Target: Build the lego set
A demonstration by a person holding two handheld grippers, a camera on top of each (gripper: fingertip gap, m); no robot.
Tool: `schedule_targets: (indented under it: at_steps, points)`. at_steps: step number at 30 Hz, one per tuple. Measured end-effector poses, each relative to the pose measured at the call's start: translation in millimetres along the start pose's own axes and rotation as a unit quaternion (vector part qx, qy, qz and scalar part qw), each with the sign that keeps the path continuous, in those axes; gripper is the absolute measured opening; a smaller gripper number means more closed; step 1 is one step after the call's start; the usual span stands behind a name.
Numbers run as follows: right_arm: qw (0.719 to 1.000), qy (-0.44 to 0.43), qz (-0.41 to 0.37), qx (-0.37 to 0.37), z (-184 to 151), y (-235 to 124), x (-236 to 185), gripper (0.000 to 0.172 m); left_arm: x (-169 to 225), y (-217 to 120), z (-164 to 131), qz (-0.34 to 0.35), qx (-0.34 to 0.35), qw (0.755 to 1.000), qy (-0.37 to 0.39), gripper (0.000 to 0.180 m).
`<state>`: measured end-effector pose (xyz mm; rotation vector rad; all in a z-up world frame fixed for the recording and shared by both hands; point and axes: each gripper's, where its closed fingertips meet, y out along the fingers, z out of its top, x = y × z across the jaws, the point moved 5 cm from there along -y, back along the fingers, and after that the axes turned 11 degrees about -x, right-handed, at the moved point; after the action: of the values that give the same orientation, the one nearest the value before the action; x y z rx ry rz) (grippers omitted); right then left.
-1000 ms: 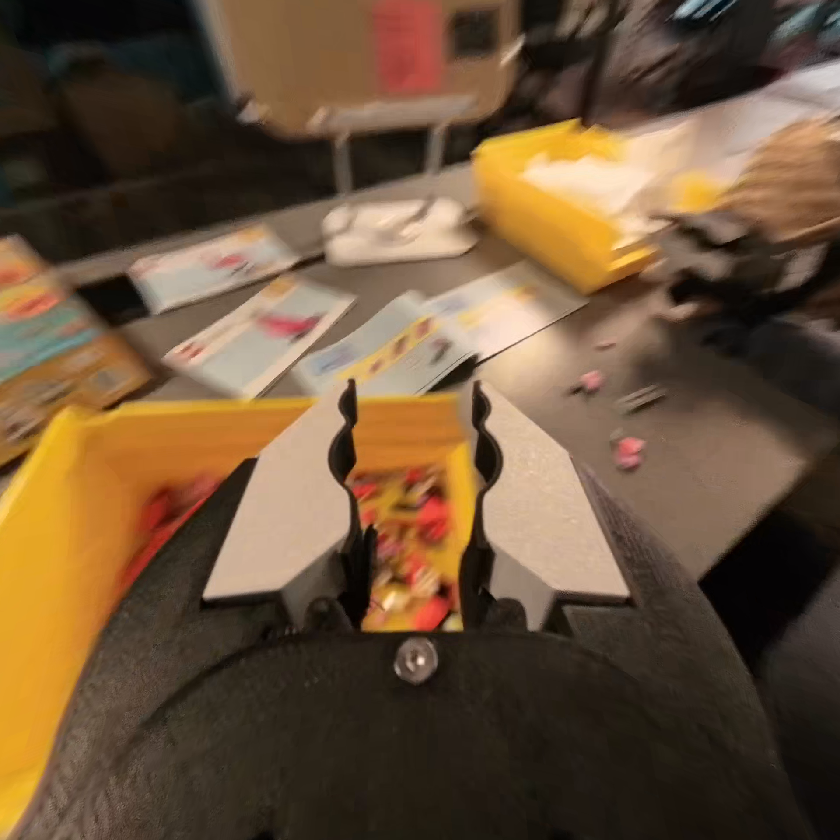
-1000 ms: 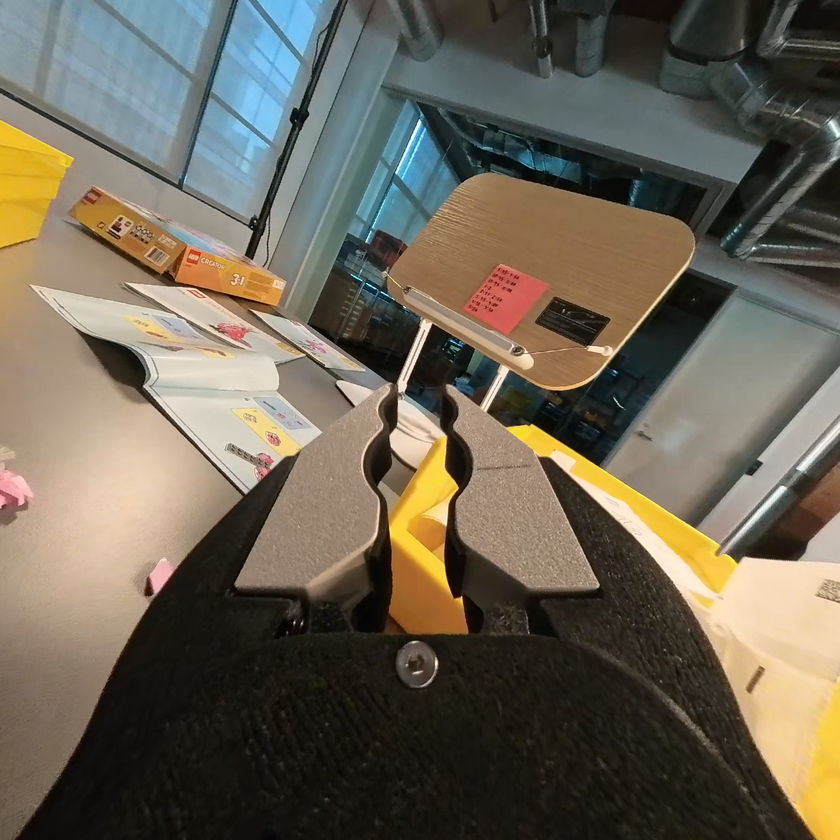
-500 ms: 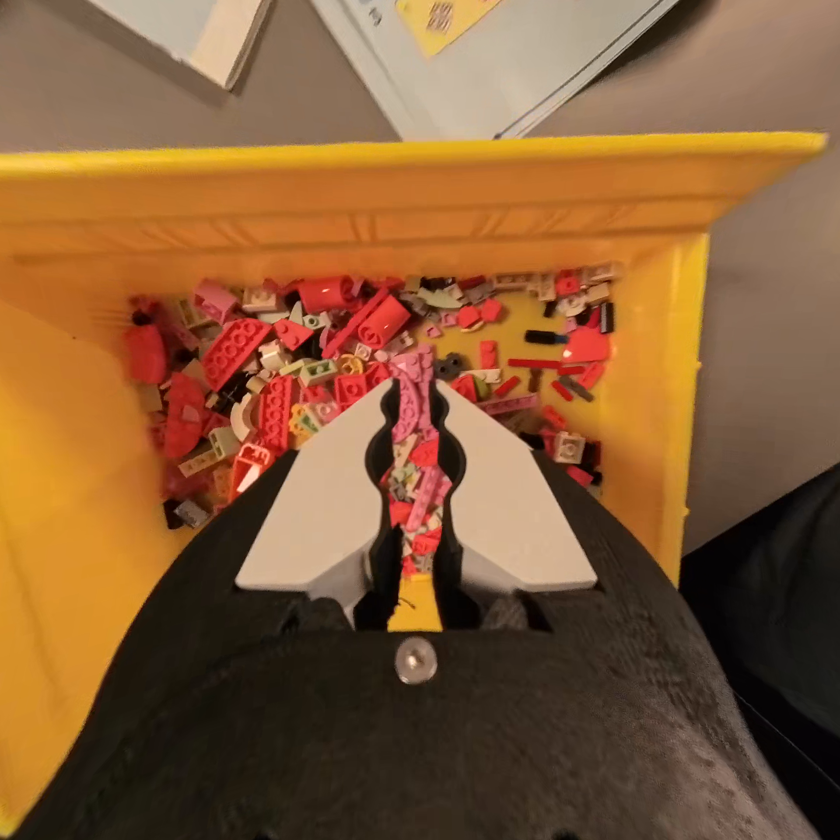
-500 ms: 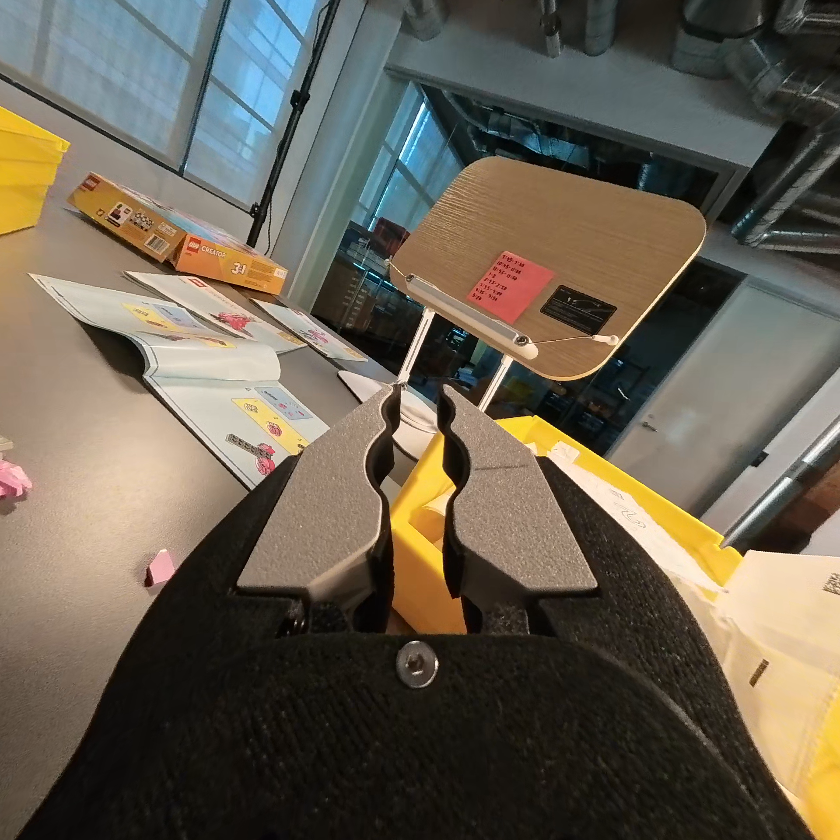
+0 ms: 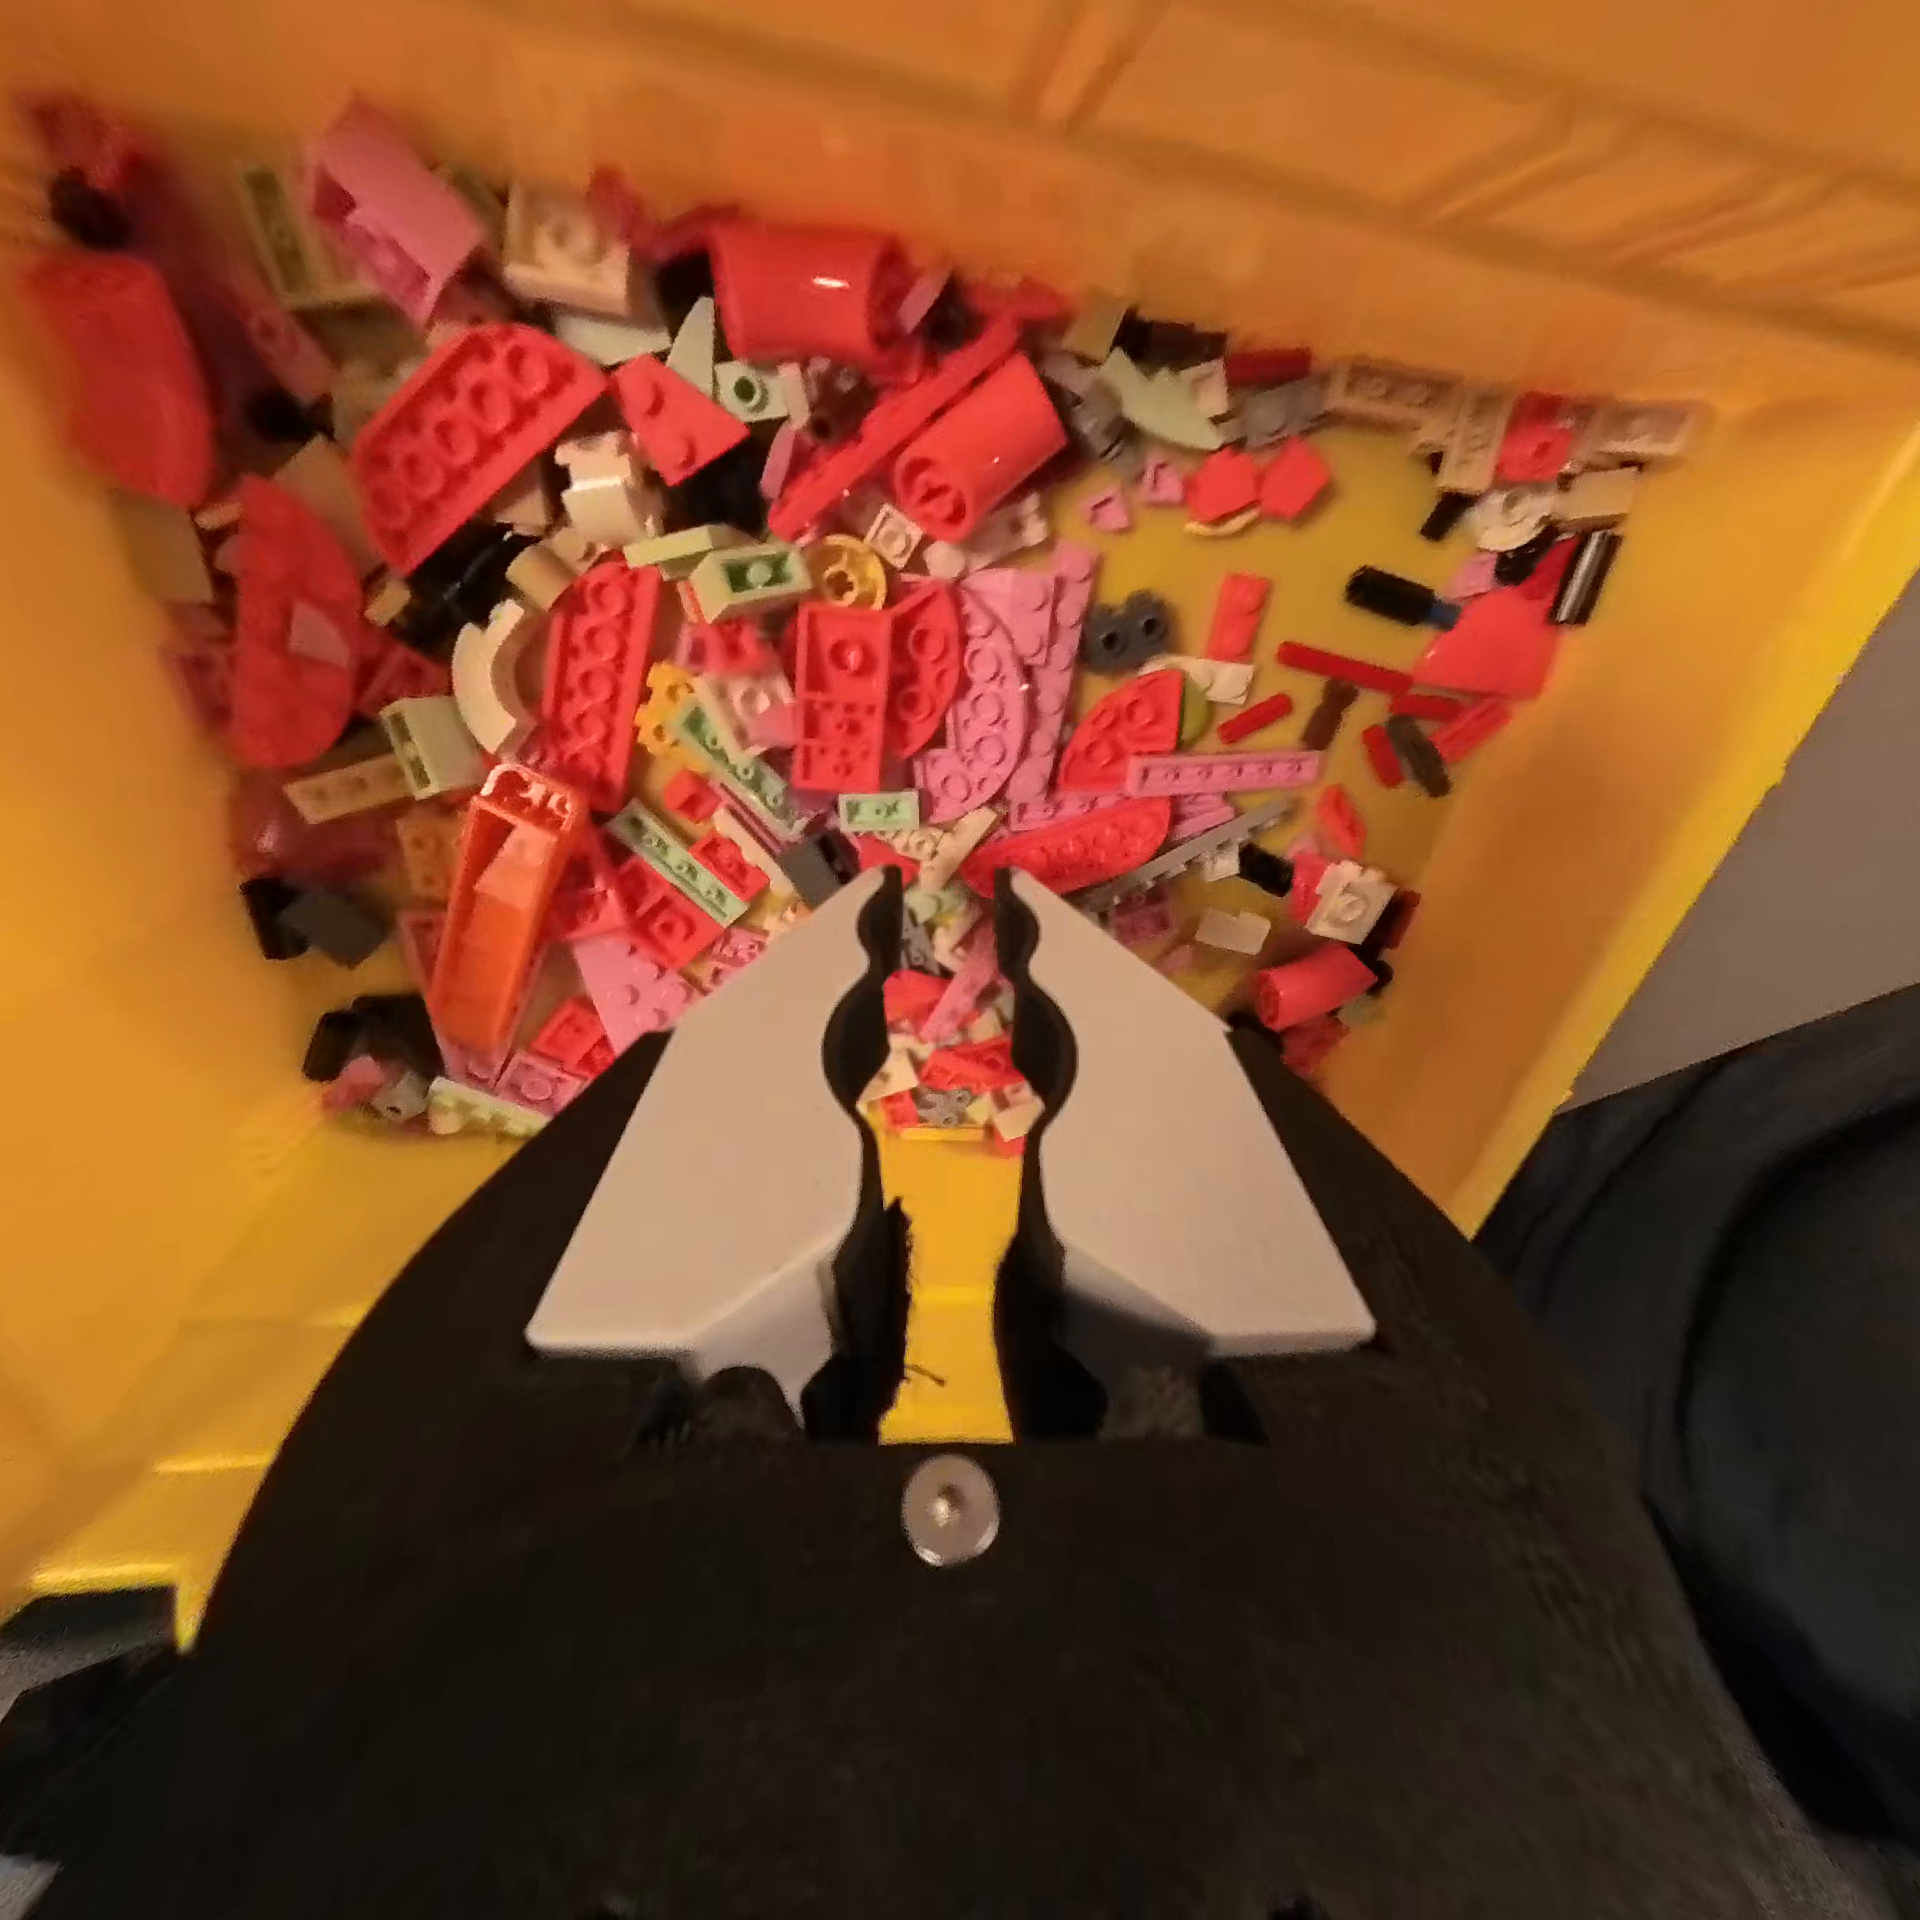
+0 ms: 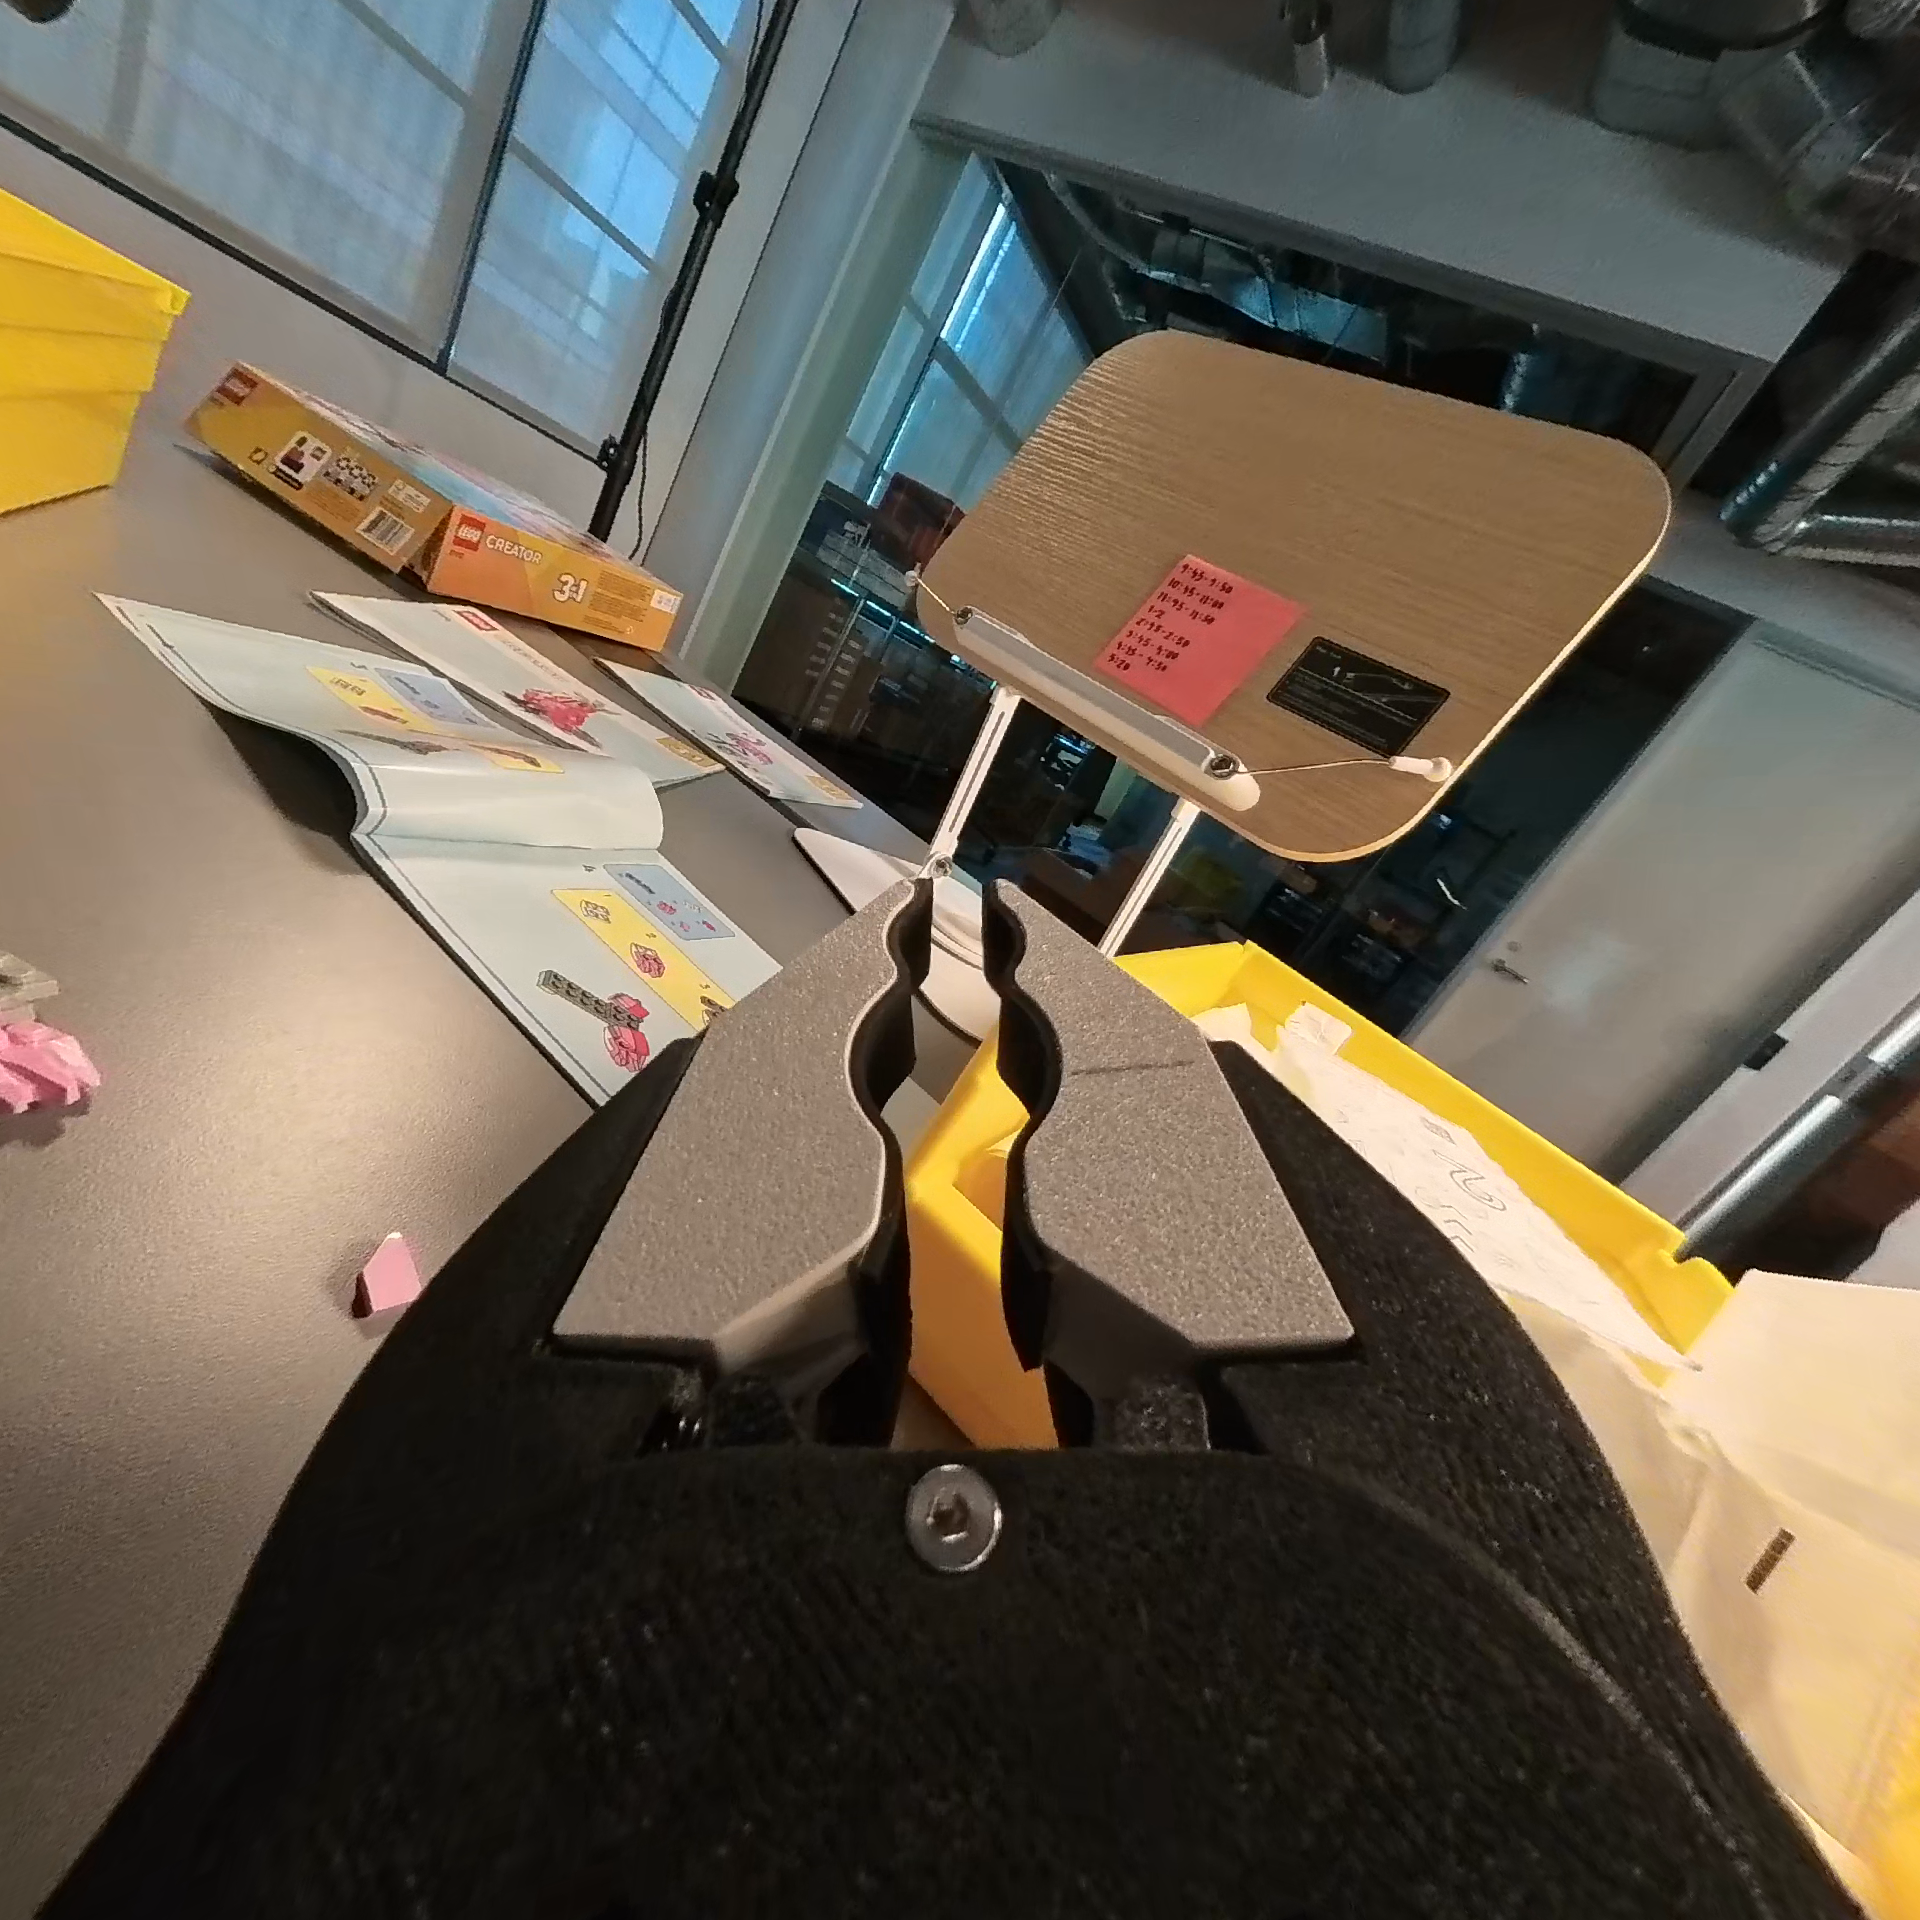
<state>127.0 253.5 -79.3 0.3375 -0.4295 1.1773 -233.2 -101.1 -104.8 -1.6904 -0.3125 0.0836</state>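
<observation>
The left gripper (image 5: 943, 883) points steeply down into a yellow plastic bin (image 5: 1195, 156), its grey fingertips slightly apart just above a heap of small red, pink and pale toy bricks (image 5: 831, 675); nothing is clamped between them. The bin's walls rise close on three sides, with bare yellow floor nearest the gripper. The right gripper (image 6: 954, 902) angles upward over a grey tabletop (image 6: 208, 987), jaws narrowly apart and bare, beside a second yellow bin holding white paper bags (image 6: 1455, 1174). Ahead stand a tilted wooden book stand (image 6: 1351, 540) and open instruction booklets (image 6: 499, 831); the table to its left lies mostly open.
</observation>
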Motion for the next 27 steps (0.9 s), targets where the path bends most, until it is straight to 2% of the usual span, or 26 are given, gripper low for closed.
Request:
schedule_targets:
  at_steps: [3,5,6,8,9,12,19,22,27]
  points:
    - [1.000,-0.001,0.001,-0.001,-0.4,0.4,-0.4,0.006,13.5,-3.0,6.5,-0.051,0.034,0.998,0.026,0.016]
    - [1.000,-0.003,0.000,-0.002,-0.3,0.4,-0.6,0.006,19.9,-5.1,10.0,-0.058,0.051,0.996,0.042,0.014]
    - [1.000,-0.004,-0.002,-0.001,0.0,0.1,-0.5,0.006,17.1,-4.2,9.0,-0.035,0.043,0.998,0.038,0.014]
    - [1.000,-0.007,-0.010,0.003,1.2,-1.2,0.8,0.005,2.8,-0.7,-1.5,0.060,-0.010,0.998,0.019,0.007]
    - [1.000,-0.008,-0.013,0.005,1.5,-1.7,1.3,0.004,2.3,1.4,-8.9,0.073,-0.042,0.996,0.013,0.006]
    - [1.000,-0.007,-0.014,0.004,1.2,-1.6,1.8,0.004,12.7,9.2,-25.9,0.019,-0.106,0.994,-0.004,0.009]
    - [1.000,-0.015,-0.013,0.000,0.9,-0.9,0.0,0.003,1.7,17.8,-39.1,0.016,-0.132,0.991,-0.028,0.009]
    - [1.000,-0.016,-0.012,-0.001,0.6,-0.7,-0.4,0.003,0.5,24.0,-49.4,0.011,-0.165,0.986,-0.038,0.008]
    - [1.000,-0.018,-0.012,-0.003,0.4,-0.4,-0.9,0.003,-1.9,26.4,-52.3,0.040,-0.189,0.980,-0.045,0.004]
